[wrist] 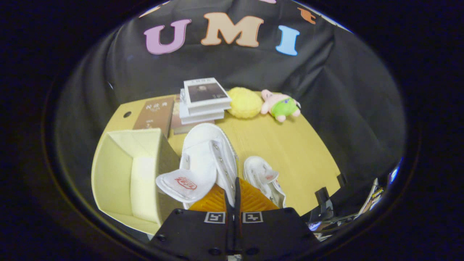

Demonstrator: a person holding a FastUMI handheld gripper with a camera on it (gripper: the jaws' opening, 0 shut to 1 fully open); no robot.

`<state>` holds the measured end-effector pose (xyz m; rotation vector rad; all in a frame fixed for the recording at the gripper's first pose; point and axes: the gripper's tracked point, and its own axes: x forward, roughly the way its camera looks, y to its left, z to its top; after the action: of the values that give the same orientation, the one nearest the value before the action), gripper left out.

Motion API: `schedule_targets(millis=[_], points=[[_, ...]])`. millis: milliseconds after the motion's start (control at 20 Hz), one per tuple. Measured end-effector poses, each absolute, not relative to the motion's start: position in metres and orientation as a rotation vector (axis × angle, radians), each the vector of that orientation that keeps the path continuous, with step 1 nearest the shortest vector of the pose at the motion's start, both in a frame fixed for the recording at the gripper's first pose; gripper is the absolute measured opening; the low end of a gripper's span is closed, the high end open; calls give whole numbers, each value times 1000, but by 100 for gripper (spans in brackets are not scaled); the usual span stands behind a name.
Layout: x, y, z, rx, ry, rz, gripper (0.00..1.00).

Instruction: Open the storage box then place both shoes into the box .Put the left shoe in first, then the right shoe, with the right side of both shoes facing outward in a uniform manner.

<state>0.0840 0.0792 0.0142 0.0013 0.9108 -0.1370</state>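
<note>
Gripper (233,197) was found clenched on the collar edge of a white shoe (206,159), both fingers pressed together with the fabric pinched between them. That held shoe appeared lifted clear of the table (290,145), its long axis running straight ahead from the fingers, toe pointing away toward the stack of books (204,99), tongue flopped back toward the camera on the fingers' left side. Storage box (123,174) stood open immediately to the left of the held shoe, its near wall just beside the shoe's side and its interior bare. A second white shoe (264,179) lay on the table just right of the fingers, smaller in view and evidently lower, toe also pointing away. Which shoe was left and which right could not be told with certainty. In my judgement the coming move hinges on a leftward carry: the box opening lay beside, not ahead of, the fingers, so the shoe must travel sideways and then descend.
</note>
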Motion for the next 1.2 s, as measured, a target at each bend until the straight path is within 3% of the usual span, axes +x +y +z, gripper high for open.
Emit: schedule_targets(millis=[250,400,850,1000,1100,1200], points=[[98,190,50,249,875,20,3],[88,250,10,310,981,118,3],[61,298,-111,230,1244,125,5],[54,324,-112,264,1265,236,24],[61,313,-93,240,1197,229,40],[66,307,-62,258,1132,247,43]])
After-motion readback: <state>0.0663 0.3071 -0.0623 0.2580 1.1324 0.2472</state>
